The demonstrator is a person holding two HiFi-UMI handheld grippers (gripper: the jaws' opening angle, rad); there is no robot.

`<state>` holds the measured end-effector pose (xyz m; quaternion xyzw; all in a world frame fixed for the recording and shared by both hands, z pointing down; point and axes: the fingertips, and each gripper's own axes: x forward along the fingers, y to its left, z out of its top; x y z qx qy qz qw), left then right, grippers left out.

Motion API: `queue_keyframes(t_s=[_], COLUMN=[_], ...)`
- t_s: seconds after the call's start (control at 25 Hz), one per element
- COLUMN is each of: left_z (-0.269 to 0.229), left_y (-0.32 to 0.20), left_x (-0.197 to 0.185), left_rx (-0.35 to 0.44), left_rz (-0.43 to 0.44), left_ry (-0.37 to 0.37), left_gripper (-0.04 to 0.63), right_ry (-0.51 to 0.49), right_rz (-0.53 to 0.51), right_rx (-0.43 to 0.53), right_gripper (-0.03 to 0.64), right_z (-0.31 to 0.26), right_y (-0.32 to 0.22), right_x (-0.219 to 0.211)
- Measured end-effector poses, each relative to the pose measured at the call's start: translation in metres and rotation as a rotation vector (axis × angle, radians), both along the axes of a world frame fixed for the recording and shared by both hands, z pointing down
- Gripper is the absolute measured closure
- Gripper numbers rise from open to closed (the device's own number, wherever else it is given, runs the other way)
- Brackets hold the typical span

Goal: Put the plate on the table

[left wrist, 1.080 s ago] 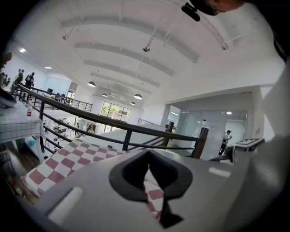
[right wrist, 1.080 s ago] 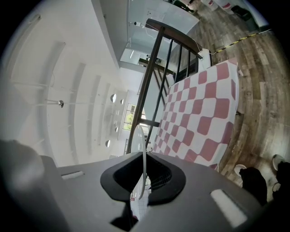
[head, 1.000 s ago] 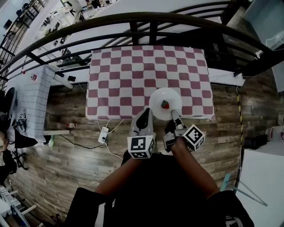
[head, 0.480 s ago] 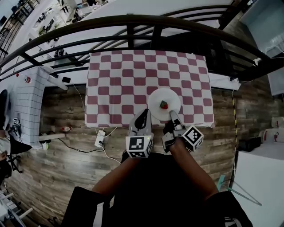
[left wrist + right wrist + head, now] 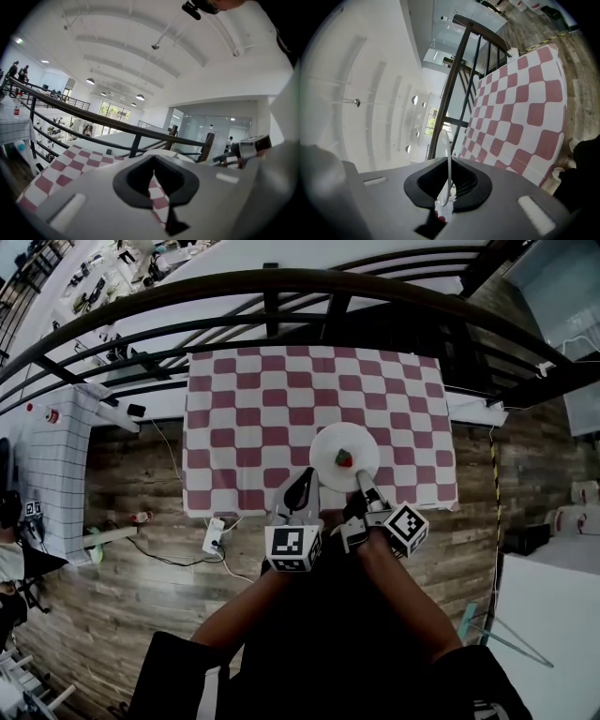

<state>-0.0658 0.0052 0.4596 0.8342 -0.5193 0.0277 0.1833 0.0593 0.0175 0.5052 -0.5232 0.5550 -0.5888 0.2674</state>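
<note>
A white plate point(image 5: 328, 451) with a small red and green strawberry point(image 5: 344, 458) on it hovers over the near edge of the red and white checkered table point(image 5: 244, 418). My right gripper point(image 5: 362, 482) is shut on the plate's near rim. In the right gripper view the plate point(image 5: 448, 159) shows edge-on between the jaws of the right gripper point(image 5: 448, 197). My left gripper point(image 5: 302, 486) is just left of the plate, shut and empty. In the left gripper view the left gripper point(image 5: 154, 180) points across the table point(image 5: 70, 161).
A black railing point(image 5: 281, 282) runs behind the table. A white power strip point(image 5: 215, 532) with a cable lies on the wooden floor by the table's front left corner. A white gridded table point(image 5: 56, 465) stands at the left.
Both grippers have moved forward with the plate, which now sits farther in over the table's front edge. The right gripper's hold on the rim is unchanged.
</note>
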Motion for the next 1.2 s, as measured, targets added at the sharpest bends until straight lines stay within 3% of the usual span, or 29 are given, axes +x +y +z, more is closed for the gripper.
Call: queue_keyframes(t_s=[0.4, 0.64, 1.2], left_z=[0.01, 0.009, 0.033], left_y=[-0.026, -0.052, -0.115], left_x=[-0.007, -0.008, 0.009], left_rx=[-0.016, 0.029, -0.014], left_rz=[-0.042, -0.048, -0.042], left_ry=[0.005, -0.044, -0.097], left_gripper=[0.584, 0.584, 0.586], right_ry=[-0.049, -0.012, -0.018], right_rz=[-0.025, -0.071, -0.103], right_rx=[-0.021, 0.008, -0.034], right_gripper=[0.603, 0.603, 0.603], right_z=[0.02, 0.033, 0.07], right_y=[-0.029, -0.063, -0.114], right_x=[0.002, 0.003, 0.016])
